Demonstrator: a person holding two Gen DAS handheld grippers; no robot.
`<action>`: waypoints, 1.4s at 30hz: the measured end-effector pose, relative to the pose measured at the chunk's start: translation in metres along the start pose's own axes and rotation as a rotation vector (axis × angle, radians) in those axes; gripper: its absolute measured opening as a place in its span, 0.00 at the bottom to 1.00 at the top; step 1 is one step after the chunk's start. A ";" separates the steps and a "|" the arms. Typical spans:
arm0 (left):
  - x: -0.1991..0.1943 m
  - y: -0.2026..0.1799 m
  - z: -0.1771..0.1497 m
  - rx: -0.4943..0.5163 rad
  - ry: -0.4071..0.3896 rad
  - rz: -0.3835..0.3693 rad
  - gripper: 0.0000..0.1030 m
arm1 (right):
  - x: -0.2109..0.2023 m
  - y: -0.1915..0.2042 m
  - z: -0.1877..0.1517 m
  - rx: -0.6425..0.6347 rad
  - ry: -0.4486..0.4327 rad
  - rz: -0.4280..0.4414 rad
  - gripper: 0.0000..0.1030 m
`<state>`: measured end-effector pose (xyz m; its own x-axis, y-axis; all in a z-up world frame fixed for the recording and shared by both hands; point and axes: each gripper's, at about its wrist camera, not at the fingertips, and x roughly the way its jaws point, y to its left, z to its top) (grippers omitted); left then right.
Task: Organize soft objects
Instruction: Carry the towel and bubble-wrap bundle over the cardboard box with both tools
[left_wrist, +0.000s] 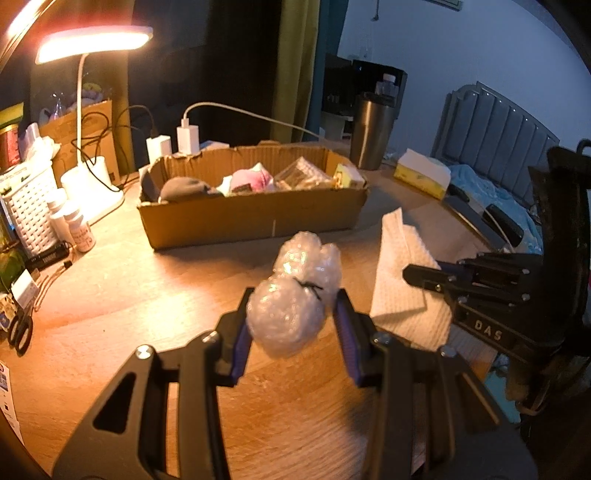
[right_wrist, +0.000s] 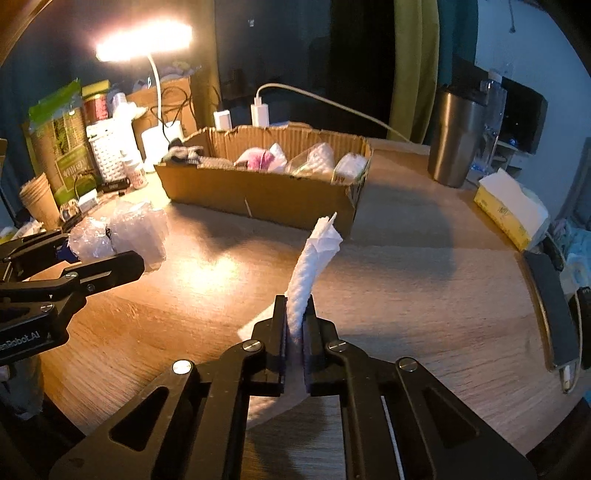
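Note:
My left gripper (left_wrist: 293, 317) is shut on a tied wad of bubble wrap (left_wrist: 295, 295) and holds it over the wooden table; it also shows in the right wrist view (right_wrist: 118, 236) at the left. My right gripper (right_wrist: 299, 314) is shut on a white paper towel (right_wrist: 314, 258), pinched into a standing fold; the towel (left_wrist: 402, 273) lies on the table right of the left gripper. A cardboard box (left_wrist: 255, 214) stands behind, holding a dark sock (left_wrist: 184, 188), a pink cloth (left_wrist: 247, 179) and wrapped items. The box also shows in the right wrist view (right_wrist: 266, 192).
A lit desk lamp (left_wrist: 92, 44), white basket (left_wrist: 29, 214), small bottles (left_wrist: 79, 229) and scissors (left_wrist: 20, 328) crowd the left. Chargers (left_wrist: 188, 138) stand behind the box. A steel tumbler (right_wrist: 458, 136), tissue box (right_wrist: 513, 210) and a dark phone-like slab (right_wrist: 554, 314) are on the right.

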<state>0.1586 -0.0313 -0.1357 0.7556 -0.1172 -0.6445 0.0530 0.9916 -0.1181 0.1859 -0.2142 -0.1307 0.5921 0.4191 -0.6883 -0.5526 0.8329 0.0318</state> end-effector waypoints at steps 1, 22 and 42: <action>-0.001 0.000 0.001 0.000 -0.004 0.000 0.41 | -0.002 0.000 0.002 -0.002 -0.004 -0.002 0.07; -0.031 0.009 0.050 0.013 -0.110 -0.010 0.41 | -0.032 -0.002 0.055 -0.011 -0.102 -0.011 0.07; -0.046 0.020 0.106 0.016 -0.203 -0.011 0.41 | -0.044 -0.008 0.111 -0.032 -0.180 -0.025 0.07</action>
<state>0.1943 0.0000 -0.0288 0.8711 -0.1161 -0.4771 0.0710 0.9912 -0.1115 0.2292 -0.1996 -0.0205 0.6997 0.4586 -0.5478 -0.5529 0.8332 -0.0087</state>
